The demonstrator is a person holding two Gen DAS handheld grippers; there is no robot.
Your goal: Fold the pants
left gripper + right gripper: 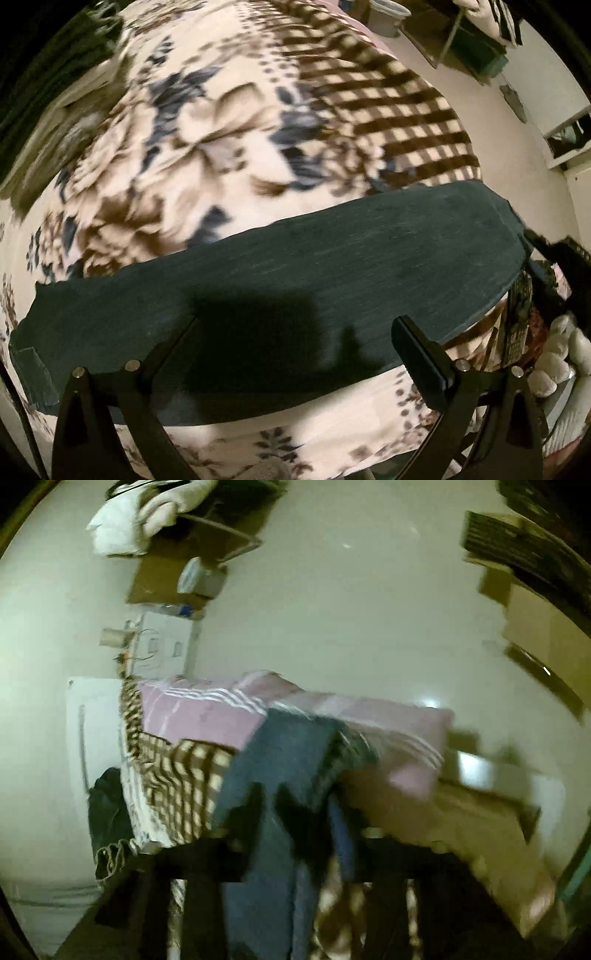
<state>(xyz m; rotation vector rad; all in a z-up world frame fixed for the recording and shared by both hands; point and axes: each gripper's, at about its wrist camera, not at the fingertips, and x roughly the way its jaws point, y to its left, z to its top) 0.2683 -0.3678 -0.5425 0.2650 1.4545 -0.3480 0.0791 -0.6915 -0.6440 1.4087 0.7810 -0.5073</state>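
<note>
The pants (288, 273), dark teal denim, lie as a long flat band across a bed covered by a floral and brown-checked blanket (207, 147). In the left wrist view the left claw (295, 332) hangs just above the near edge of that band with its jaws spread wide, gripping nothing; its shadow falls on the cloth between the two fingers. The band's right end reaches the edge of the bed, where a dark object, probably the other tool, shows at the picture's rim.

The right wrist view is heavily blurred. There the right claw (273, 812) is closed on a hanging fold of the pants (288, 746), and the denim drapes down between and in front of its dark fingers. Behind the cloth sit a pink pillow with white stripes (207, 712) and the checked part of the blanket (177, 775). Beyond the bed the pale floor (332, 609) carries a sheet of cardboard (162, 576) with a grey bucket (201, 578) on it.
</note>
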